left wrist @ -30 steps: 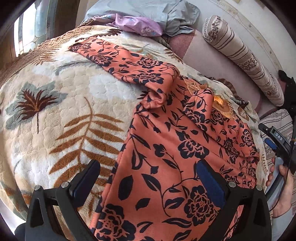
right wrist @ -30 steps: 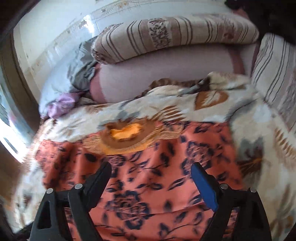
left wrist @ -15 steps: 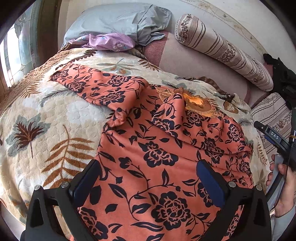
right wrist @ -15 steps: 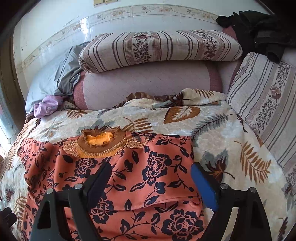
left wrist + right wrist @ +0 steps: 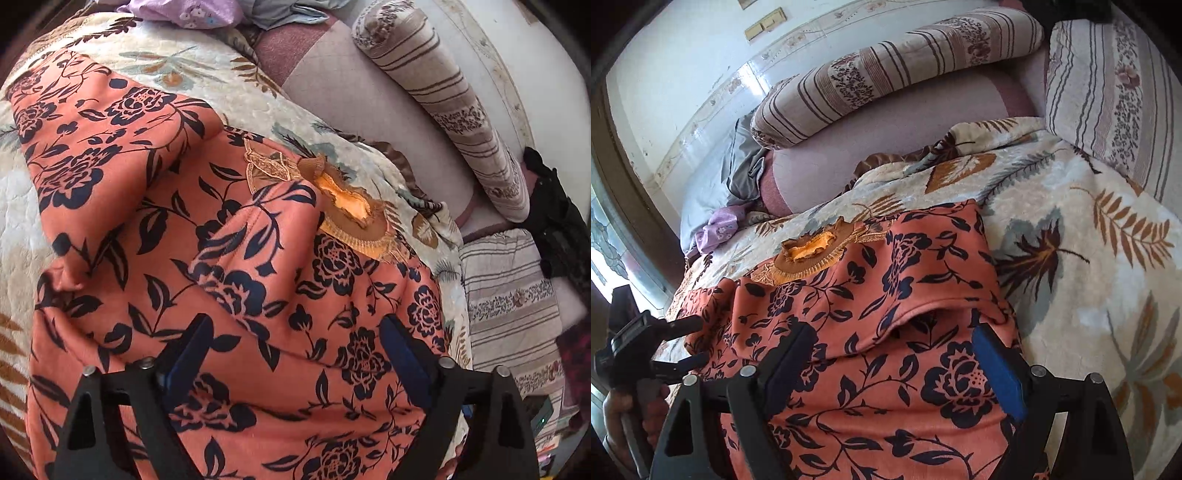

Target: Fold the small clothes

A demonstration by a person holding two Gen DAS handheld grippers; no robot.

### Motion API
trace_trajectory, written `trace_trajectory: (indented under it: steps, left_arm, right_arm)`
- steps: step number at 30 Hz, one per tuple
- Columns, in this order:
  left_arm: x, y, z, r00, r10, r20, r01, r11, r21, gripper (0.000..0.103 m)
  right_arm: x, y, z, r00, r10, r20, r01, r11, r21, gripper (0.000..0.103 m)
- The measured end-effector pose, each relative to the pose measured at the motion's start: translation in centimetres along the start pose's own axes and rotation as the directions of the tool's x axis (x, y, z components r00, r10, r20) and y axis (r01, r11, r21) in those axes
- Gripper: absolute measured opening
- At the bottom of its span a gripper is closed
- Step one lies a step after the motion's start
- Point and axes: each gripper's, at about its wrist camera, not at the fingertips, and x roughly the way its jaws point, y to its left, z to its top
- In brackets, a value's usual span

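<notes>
Spread flat on the blanket (image 5: 1071,229) for folding — orange floral top (image 5: 258,258), collar up; left gripper (image 5: 295,339) and right gripper (image 5: 892,350) hovering wide, holding nothing

An orange-red top (image 5: 236,258) printed with dark navy flowers and leaves lies rumpled on the leaf-patterned blanket (image 5: 207,77), brown knit collar (image 5: 354,218) open toward the cushions, one sleeve spread sideways, hem folded over
</notes>
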Motion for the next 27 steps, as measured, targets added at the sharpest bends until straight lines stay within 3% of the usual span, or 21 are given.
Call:
trace_trajectory:
  steps: [6, 11, 12, 14, 15, 17, 19, 23, 25, 27]
  left_arm:
    - [2.7, 1.3, 1.5, 0.995, 0.096, -0.038, -0.099, 0.993, -0.071, 0.085]
    - [3.0, 1.4, 1.3, 0.993, 0.118, -0.017, -0.12, 0.989, -0.091, 0.082]
    - [3.1, 1.3, 1.4, 0.991, 0.133, -0.012, -0.133, 0.987, -0.091, 0.075]
    - [3.3, 1.5, 1.8, 0.982, 0.187, -0.017, -0.188, 0.977, -0.105, 0.033]
    - [3.3, 1.8, 2.0, 0.981, 0.194, -0.025, -0.195, 0.974, -0.117, 0.027]
    - [2.7, 1.9, 2.3, 0.982, 0.19, 0.01, -0.187, 0.973, -0.132, 0.007]
    - [0.9, 0.7, 2.3, 0.973, 0.21, 0.094, -0.201, 0.975, -0.094, 0.006]
    - [-4.0, -2.3, -0.4, 0.908, 0.296, 0.295, -0.309, 0.951, -0.005, 0.005]
    - [-3.9, -1.9, -1.5, 0.906, 0.312, 0.284, -0.329, 0.944, 0.014, 0.005]
    - [-2.2, -0.2, -1.8, 0.898, 0.381, 0.222, -0.387, 0.922, -0.018, 0.005]
  right_arm:
    - [-0.2, -1.1, 0.4, 0.998, 0.059, 0.011, -0.06, 0.997, 0.049, 0.09]
    - [0.2, -1.8, 0.3, 0.997, 0.08, -0.004, -0.08, 0.994, 0.077, 0.09]
    - [0.4, -2.0, 0.2, 0.996, 0.088, -0.011, -0.087, 0.992, 0.088, 0.09]
    - [0.5, -2.0, 0.2, 0.995, 0.094, -0.017, -0.092, 0.992, 0.088, 0.09]
    - [0.6, -1.9, 0.2, 0.996, 0.09, -0.016, -0.089, 0.993, 0.082, 0.09]
    - [0.5, -1.8, 0.2, 0.996, 0.09, -0.011, -0.089, 0.993, 0.076, 0.09]
    - [0.4, -1.9, 0.3, 0.996, 0.084, -0.003, -0.084, 0.994, 0.07, 0.09]
    - [0.2, -2.4, 0.3, 0.997, 0.072, 0.008, -0.072, 0.994, 0.085, 0.09]
    - [0.2, -2.5, 0.4, 0.997, 0.081, 0.006, -0.081, 0.992, 0.096, 0.09]
    - [0.2, -2.5, 0.3, 0.995, 0.096, 0.004, -0.096, 0.991, 0.098, 0.09]
